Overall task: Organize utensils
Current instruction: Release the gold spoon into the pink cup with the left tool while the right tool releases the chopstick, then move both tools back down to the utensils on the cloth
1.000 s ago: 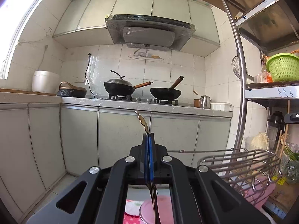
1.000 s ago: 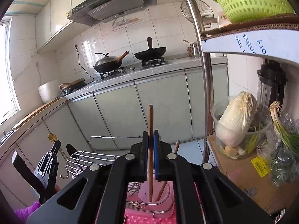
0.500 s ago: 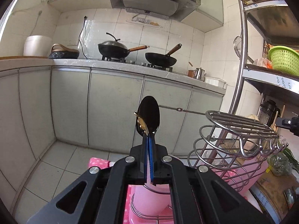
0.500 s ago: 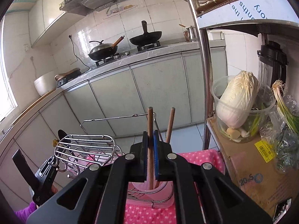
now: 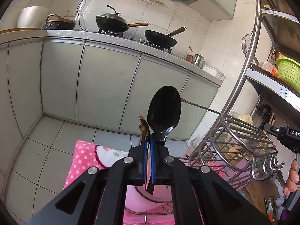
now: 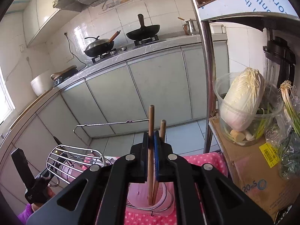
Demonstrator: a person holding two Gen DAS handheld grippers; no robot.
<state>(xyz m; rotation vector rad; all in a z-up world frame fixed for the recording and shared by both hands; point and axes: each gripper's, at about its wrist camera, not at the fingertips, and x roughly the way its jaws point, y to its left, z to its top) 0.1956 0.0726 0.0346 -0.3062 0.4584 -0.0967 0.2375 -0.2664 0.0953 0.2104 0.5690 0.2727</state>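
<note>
My left gripper [image 5: 148, 146] is shut on a thin utensil with a gold end [image 5: 142, 126], held upright over a pink holder cup [image 5: 150, 196]. A black spoon [image 5: 164, 110] stands in that cup just behind the fingers. My right gripper [image 6: 151, 140] is shut on a wooden chopstick [image 6: 151, 120], its lower end inside another pink holder cup [image 6: 148, 196]. A second chopstick [image 6: 162, 129] stands in that cup. The left gripper also shows in the right wrist view [image 6: 30, 178].
A wire dish rack [image 5: 240, 146] stands on a pink dotted cloth [image 5: 88, 161]. A metal shelf post [image 6: 208, 75], a tub with cabbage [image 6: 243, 101] and a cardboard box [image 6: 258, 178] stand to the right. Kitchen cabinets [image 5: 105, 86] lie ahead.
Both grippers have moved down toward the pink cups. The black spoon and the second chopstick have come into view behind the fingers. Both stay shut on their utensils.
</note>
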